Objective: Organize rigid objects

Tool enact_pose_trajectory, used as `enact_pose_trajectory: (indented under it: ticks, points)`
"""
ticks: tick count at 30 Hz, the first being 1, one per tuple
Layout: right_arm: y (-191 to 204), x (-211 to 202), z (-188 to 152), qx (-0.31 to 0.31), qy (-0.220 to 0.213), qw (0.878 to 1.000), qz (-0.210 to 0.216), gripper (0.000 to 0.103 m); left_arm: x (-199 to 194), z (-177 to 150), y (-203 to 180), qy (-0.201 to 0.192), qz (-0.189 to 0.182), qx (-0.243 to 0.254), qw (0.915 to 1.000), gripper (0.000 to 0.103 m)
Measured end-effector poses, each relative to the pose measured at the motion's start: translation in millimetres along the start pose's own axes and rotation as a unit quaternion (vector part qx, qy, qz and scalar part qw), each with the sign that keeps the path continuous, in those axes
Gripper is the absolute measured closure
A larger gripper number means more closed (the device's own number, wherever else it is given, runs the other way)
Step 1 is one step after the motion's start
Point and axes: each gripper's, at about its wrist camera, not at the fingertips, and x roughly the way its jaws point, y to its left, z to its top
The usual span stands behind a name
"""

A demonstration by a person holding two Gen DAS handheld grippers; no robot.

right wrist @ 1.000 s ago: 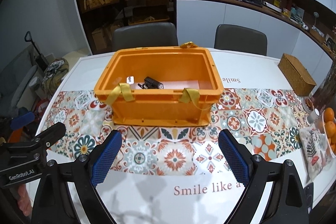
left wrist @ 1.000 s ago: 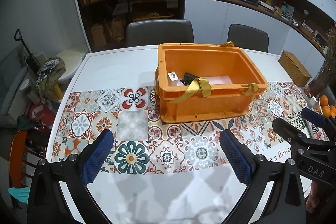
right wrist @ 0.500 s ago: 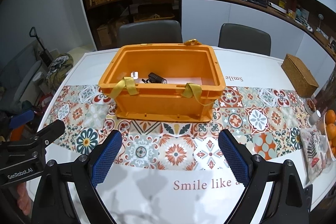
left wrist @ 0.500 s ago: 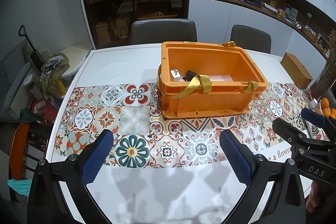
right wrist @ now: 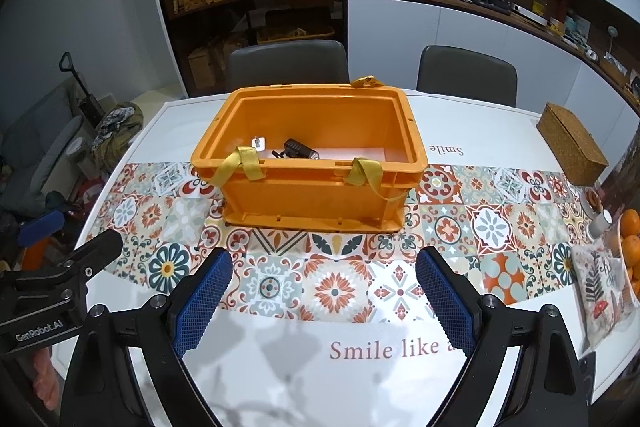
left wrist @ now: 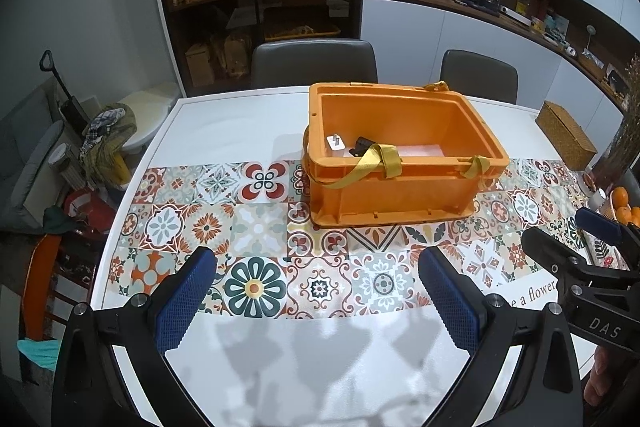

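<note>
An orange plastic crate (left wrist: 400, 195) (right wrist: 312, 199) with yellow strap handles stands on the tiled runner of a white table. Inside it lie a small white plug adapter (left wrist: 335, 143) (right wrist: 259, 143), a black device (left wrist: 362, 145) (right wrist: 298, 149) and a flat white sheet (left wrist: 418, 150). My left gripper (left wrist: 316, 297) hovers open over the runner in front of the crate, with nothing between its blue pads. My right gripper (right wrist: 322, 297) is likewise open and empty, nearer than the crate. Each gripper shows at the edge of the other's view.
A woven box (right wrist: 572, 145) sits at the table's far right. Oranges (right wrist: 630, 231) and a printed pouch (right wrist: 600, 287) lie at the right edge. Two grey chairs (right wrist: 288, 63) stand behind the table. Clutter and a red stool (left wrist: 44, 267) crowd the floor at left.
The crate looks slightly farther off in both views, as both grippers drew back a little. Both stay wide open and empty.
</note>
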Motion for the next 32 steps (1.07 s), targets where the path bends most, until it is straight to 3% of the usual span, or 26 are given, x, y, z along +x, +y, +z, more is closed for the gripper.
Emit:
enact_pose_trajectory:
  ticks: [32]
  points:
    - [-5.7, -7.9, -2.0, 0.007, -0.001, 1.000, -0.001, 0.010, -5.4, 0.9, -9.9, 0.002, -0.003, 0.008, 1.0000, 0.000]
